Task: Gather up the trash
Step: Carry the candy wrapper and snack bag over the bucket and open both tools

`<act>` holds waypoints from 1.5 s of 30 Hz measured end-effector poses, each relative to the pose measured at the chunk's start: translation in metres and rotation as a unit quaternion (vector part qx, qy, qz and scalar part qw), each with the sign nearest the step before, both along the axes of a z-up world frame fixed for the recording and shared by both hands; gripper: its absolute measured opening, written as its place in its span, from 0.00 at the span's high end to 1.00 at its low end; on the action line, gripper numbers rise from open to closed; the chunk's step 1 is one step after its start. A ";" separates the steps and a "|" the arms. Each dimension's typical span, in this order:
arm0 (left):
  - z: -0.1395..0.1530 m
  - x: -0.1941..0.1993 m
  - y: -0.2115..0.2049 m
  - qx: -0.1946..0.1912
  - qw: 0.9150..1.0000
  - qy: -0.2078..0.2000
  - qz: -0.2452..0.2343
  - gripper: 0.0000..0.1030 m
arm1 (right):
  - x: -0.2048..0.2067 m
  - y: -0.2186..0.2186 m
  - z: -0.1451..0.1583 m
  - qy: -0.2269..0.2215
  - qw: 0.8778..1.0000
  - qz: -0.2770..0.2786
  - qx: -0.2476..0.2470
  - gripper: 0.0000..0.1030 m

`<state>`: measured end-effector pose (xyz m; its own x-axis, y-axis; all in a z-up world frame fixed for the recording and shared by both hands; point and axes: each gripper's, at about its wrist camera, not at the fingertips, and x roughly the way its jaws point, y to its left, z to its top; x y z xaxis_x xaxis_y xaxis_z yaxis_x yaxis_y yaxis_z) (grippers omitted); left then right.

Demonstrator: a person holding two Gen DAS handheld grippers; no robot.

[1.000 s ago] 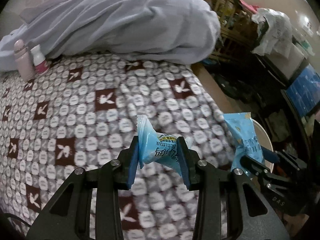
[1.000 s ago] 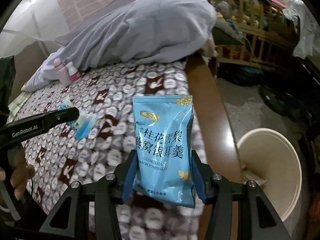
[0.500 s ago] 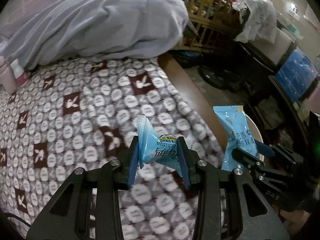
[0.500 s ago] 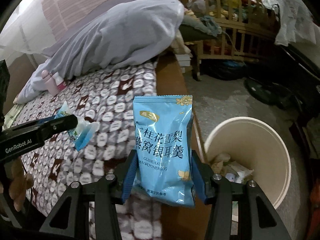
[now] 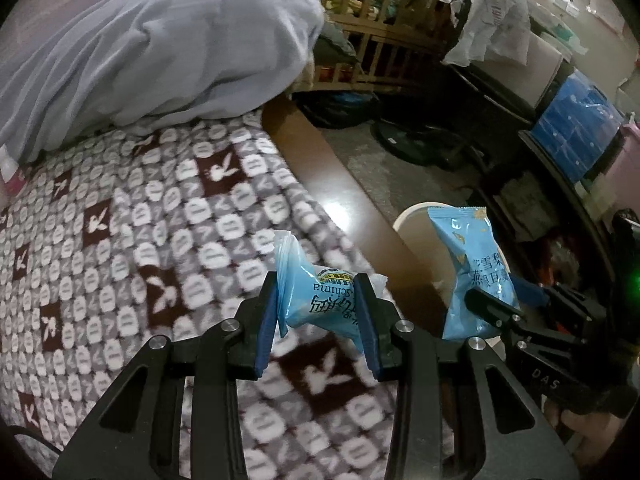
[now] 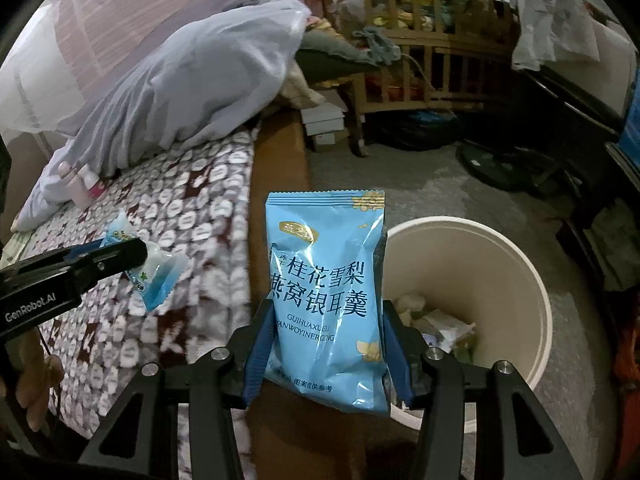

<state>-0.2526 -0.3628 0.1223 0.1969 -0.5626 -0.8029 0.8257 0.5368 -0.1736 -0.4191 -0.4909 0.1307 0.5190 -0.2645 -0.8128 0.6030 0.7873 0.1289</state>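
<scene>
Bed (image 5: 120,240) w/ patterned blanket, wooden side rail at its right edge; floor beyond. Bin (image 6: 520,264) stands on the floor just beside the rail, trash already inside. Both pieces lifted, drop still to do. Right claw (image 6: 326,344) grips pouch (image 6: 328,280) near bin rim. Left claw (image 5: 316,320) grips wrapper (image 5: 316,300) over bed edge. Room above bin looks open.

Both views are showing a dim room with a cool, bluish cast. A soft glare is lying on the wooden bed rail (image 5: 340,196). The patterned blanket (image 5: 120,240) is smearing with motion blur, while the near wrappers are staying sharp. Fisheye bending is curving the edges, and black vignetting is filling the corners.
</scene>
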 end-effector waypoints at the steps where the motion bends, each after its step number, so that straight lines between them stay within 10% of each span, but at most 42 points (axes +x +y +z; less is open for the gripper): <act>1: 0.000 -0.001 -0.003 0.000 1.000 0.001 -0.002 0.67 | -0.003 -0.002 0.000 0.001 1.000 -0.004 0.000 0.52; 39: -0.037 -0.058 -0.119 0.002 0.992 0.068 -0.106 0.66 | -0.080 -0.079 -0.037 0.029 0.992 -0.123 0.027 0.52; 45: -0.036 -0.059 -0.119 -0.015 0.990 0.080 -0.112 0.48 | -0.084 -0.083 -0.038 0.021 0.990 -0.141 0.023 0.47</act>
